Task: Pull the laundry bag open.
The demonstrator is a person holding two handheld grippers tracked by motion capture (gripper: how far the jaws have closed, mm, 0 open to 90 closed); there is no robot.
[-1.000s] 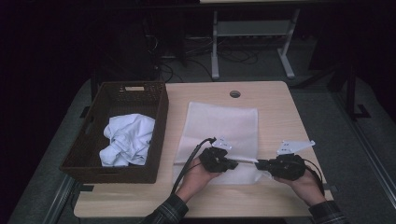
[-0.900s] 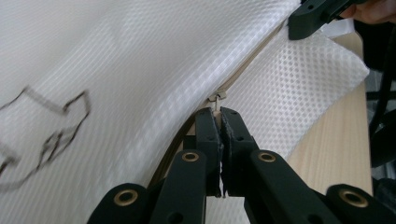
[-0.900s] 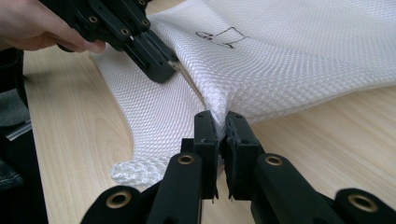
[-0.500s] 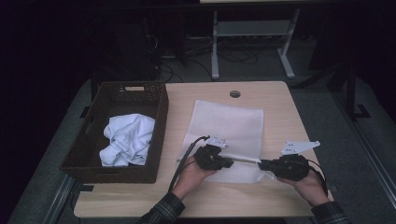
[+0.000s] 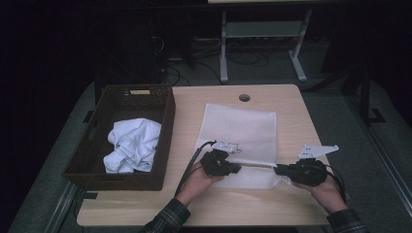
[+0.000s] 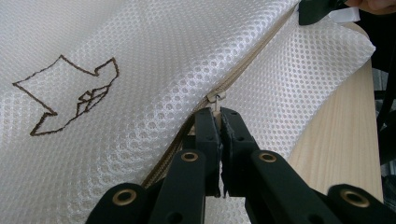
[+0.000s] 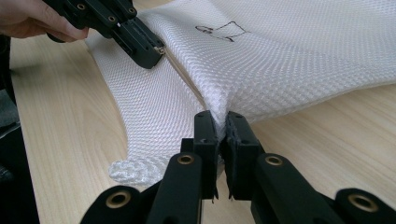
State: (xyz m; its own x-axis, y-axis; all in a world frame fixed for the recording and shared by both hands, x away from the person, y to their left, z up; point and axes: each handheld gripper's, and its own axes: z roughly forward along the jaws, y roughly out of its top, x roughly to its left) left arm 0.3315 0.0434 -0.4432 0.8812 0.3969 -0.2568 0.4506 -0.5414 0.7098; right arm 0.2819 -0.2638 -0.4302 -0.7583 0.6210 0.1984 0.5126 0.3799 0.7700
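In the last second my left gripper (image 6: 219,112), fingers clenched on the zipper pull (image 6: 215,97), slid left while my right gripper (image 7: 219,116) pinches the mesh laundry bag (image 5: 240,131) at lower centre of the desk (image 5: 184,111), so it's opening.

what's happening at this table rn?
A person is working the zipper of a white mesh laundry bag lying flat on the wooden table. The left gripper is shut on the zipper pull. The right gripper is shut on the bag's corner fabric at the zipper's end, holding it taut. Behind the pull the zipper looks parted. At the left, a dark wicker basket holds crumpled white cloth, untouched.
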